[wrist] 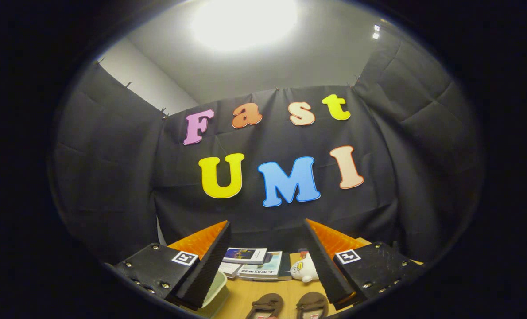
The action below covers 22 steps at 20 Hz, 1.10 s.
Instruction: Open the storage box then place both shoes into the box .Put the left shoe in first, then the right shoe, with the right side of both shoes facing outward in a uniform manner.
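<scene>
— Well, how did we find the hand-held gripper (267,259)?

— We found it spread wide, with a broad gap between its two fingers (208,261). Nothing sat between them and neither finger pressed on anything. It was raised above the desk (285,290), tilted up toward the booth's cloth wall.

— And the shoes?

— We saw the two brown shoes (288,306) lying side by side on the desk, below the gap between the fingers, with only their upper parts in view. The left-hand one (265,305) and the right-hand one (312,305) lay close together but apart.

— The storage box?

— We noted a pale greenish container (215,290) just under the left finger, largely hidden by it; we could not tell whether it was the box, nor whether it was open.

— Any writing we could read?

— Each finger mount carried a small square black-and-white marker (184,258). Beyond the fingers lay a stack of books (254,264) with printed covers, too small for us to read. A white plush toy (303,269) lay beside them, touching the right finger's edge.
</scene>
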Motion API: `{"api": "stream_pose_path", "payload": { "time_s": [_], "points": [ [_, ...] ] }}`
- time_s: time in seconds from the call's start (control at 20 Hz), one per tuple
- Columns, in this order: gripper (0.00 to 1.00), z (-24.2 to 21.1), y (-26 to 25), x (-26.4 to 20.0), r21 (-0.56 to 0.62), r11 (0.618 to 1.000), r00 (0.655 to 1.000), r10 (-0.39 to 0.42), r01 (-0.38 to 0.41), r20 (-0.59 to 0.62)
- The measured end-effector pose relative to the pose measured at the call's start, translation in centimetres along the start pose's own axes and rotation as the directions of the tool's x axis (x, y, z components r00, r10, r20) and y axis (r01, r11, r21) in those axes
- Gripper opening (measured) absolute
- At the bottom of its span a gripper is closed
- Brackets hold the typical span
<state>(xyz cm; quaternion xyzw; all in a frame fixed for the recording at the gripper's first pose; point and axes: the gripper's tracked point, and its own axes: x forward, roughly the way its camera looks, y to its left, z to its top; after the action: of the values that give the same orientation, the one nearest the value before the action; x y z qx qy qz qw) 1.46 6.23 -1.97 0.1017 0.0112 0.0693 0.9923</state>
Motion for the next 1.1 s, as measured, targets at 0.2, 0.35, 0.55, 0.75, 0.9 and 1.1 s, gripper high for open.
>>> {"api": "stream_pose_path", "payload": {
  "time_s": [0.2, 0.35, 0.55, 0.75, 0.9, 1.1],
  "points": [
    [0.98, -3.4, 2.4, 0.0, 0.114, 0.993, 0.997, 0.050, -0.043, -0.065],
    [0.98, -6.4, 4.1, 0.0, 0.216, 0.975, 0.988, 0.088, -0.060, -0.124],
    [0.97, -10.0, 6.5, -0.2, 0.353, 0.933, 0.971, 0.148, -0.075, -0.186],
    [0.97, -14.5, 8.2, -0.5, 0.513, 0.858, 0.938, 0.207, -0.037, -0.278],
    [0.97, -17.0, 9.3, -1.0, 0.646, 0.763, 0.914, 0.251, 0.016, -0.319],
    [0.97, -20.7, 10.4, -1.1, 0.765, 0.637, 0.883, 0.303, 0.094, -0.360]
  ]
}}
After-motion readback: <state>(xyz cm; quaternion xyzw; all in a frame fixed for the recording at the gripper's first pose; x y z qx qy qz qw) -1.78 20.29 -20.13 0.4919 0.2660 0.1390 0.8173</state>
